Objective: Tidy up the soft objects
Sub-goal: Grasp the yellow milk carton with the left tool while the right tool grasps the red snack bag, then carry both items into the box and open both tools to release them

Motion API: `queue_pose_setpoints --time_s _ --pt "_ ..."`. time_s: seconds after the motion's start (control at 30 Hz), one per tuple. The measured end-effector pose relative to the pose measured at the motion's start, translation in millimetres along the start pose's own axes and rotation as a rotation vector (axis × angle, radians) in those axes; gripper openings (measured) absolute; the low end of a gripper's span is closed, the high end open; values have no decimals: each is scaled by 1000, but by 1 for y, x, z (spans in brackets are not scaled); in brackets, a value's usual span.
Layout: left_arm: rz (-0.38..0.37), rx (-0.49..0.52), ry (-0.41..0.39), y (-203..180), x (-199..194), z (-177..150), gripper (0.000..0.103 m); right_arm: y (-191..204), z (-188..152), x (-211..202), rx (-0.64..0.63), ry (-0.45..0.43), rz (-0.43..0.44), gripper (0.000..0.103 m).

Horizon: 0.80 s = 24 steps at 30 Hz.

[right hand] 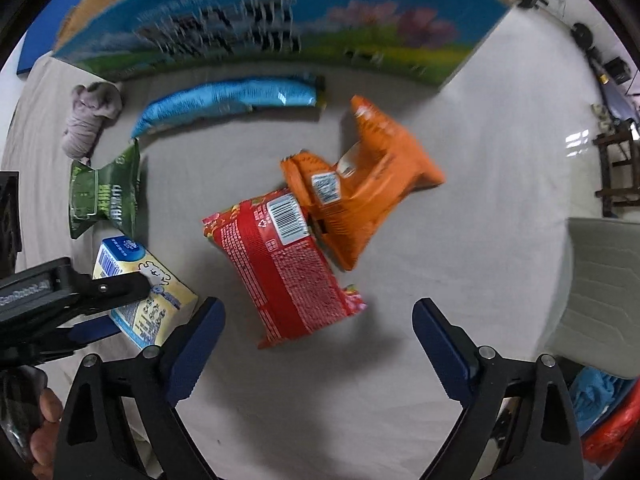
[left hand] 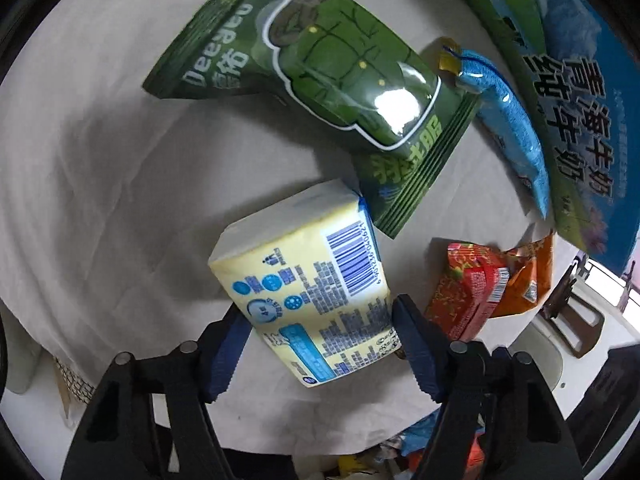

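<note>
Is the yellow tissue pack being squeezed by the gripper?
Yes. The left gripper has both blue fingers pressed against the sides of the yellow tissue pack.

I see a pale cloth (right hand: 460, 360) covering the work surface, creased into soft folds in my left wrist view. Past its far right edge lies a glossy light floor (right hand: 576, 80) with 1 bright window reflection (right hand: 578, 141) on it. A dark wooden stand (right hand: 618, 168) sits there, and black gear is scattered further back. A grey-white cushioned seat (right hand: 600, 292) sits just beside the cloth.
</note>
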<state>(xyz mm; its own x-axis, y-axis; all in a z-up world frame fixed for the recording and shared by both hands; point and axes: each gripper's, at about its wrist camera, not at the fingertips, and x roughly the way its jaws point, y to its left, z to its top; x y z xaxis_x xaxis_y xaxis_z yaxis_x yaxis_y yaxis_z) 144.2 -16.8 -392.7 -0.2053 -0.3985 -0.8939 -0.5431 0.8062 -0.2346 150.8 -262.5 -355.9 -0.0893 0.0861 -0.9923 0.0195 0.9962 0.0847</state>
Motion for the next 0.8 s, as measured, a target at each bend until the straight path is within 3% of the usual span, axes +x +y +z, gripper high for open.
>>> queue_pose_setpoints --time_s 0.13,0.23,0.33,0.53,0.8 --pt "100 129 -51 -11 -5 -14 68 1 7 28 18 45 41 83" --pt "166 213 -80 -18 -9 -25 67 3 7 39 16 60 12 65" --pt "193 242 -83 -27 -7 -26 70 5 7 45 9 57 3 64" --pt "264 317 -147 -45 -7 -25 63 17 2 59 16 44 -10 61" --pt "320 425 -244 -56 -35 -75 62 23 -43 52 39 25 46 52"
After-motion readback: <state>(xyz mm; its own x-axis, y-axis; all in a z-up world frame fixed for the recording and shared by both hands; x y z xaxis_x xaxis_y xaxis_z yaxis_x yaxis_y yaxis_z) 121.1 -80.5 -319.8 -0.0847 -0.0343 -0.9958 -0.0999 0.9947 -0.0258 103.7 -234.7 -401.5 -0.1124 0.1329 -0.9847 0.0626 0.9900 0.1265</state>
